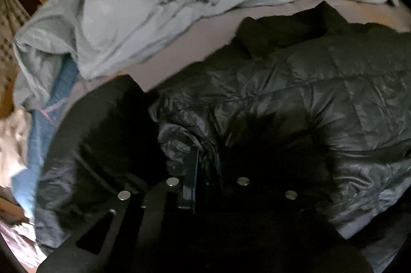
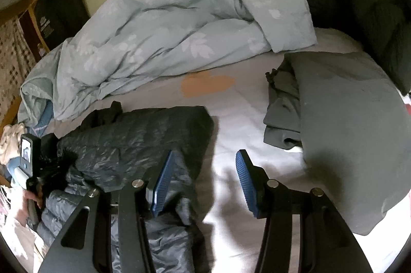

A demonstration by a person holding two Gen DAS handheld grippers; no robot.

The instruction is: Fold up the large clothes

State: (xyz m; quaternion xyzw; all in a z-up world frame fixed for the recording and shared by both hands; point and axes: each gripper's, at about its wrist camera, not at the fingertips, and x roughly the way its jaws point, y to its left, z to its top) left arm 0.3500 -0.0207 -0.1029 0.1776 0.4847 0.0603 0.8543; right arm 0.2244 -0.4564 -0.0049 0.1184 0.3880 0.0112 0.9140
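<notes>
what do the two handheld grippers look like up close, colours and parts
The right gripper has black angular arms with slotted cut-outs, round silver bolts and ribbed blue finger pads. The left gripper is the same black build with silver bolts and narrow blue pad edges, seen dimly.

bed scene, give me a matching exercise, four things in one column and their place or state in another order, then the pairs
Things:
1. puffer jacket
2. floral duvet
3. grey folded garment
4. right gripper

Places or states:
A. bunched along the far side of the bed
B. jaws apart over the bare sheet, holding nothing
C. dark and quilted, lying at the near left
D. flat at the right of the bed

Pairs: 1-C, 2-A, 3-D, 4-B
</notes>
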